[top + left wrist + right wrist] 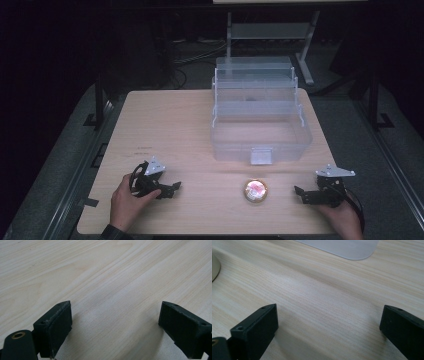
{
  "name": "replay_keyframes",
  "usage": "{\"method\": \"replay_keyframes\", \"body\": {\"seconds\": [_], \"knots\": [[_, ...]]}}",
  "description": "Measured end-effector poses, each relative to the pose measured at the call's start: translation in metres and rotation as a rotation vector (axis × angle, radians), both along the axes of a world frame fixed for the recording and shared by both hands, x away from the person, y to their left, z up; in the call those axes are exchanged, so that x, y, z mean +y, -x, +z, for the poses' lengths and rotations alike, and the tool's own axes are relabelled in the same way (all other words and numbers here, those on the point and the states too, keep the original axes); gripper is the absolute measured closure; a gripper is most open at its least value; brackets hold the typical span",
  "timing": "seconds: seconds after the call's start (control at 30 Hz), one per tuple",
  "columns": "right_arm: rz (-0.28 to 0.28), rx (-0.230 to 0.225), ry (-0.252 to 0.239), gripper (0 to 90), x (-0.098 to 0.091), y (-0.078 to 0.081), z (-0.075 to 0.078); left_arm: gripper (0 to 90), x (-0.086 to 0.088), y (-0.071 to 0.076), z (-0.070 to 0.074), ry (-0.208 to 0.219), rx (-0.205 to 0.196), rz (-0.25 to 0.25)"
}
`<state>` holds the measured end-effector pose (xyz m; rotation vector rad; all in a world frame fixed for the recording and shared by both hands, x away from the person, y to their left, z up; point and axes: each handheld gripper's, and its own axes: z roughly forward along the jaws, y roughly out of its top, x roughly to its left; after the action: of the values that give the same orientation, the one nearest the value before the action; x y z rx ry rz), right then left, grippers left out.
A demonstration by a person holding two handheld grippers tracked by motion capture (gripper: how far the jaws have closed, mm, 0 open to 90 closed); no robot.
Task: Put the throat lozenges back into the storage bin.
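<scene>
We've got both tools parked low at the near edge of the tabletop (165, 125), one per hand, w/ nothing gripped. The left hand-held gripper (175, 188) sits at the near left, jaws spread wide; in the left gripper view its pads (60, 325) frame bare wood grain and nothing else. The right hand-held gripper (299, 193) mirrors it at the near right, jaws also wide apart w/ empty wood between them in the right gripper view. Between the two, a bit closer to the right one, lies the small round gold-rimmed tin (255, 190), flat on the wood, touching neither tool. Just behind it stands the clear plastic tiered box (260, 135), its stepped trays swung up and back so the bottom bin is open toward us, latch tab facing the tin. We read this as a ready pose: box opened for access, tin set in front w/in easy reach, jaws pre-opened so either side can close on it. The right looks the likelier picker, imo.
</scene>
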<state>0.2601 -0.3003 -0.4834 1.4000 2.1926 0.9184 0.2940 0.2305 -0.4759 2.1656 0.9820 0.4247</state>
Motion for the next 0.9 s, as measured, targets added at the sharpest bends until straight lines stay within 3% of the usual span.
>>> {"method": "replay_keyframes", "body": {"seconds": [0.43,0.9], "knots": [[0.010,0.001,0.001,1.2,-0.0006,0.0000,0.0001,10.8,0.0000,-0.0001,0.0000,0.000,0.000,0.000],[0.046,0.091,0.016,1.3,0.0036,-0.0056,0.0092,10.8,0.0000,-0.0001,0.0000,0.000,0.000,0.000]]}}
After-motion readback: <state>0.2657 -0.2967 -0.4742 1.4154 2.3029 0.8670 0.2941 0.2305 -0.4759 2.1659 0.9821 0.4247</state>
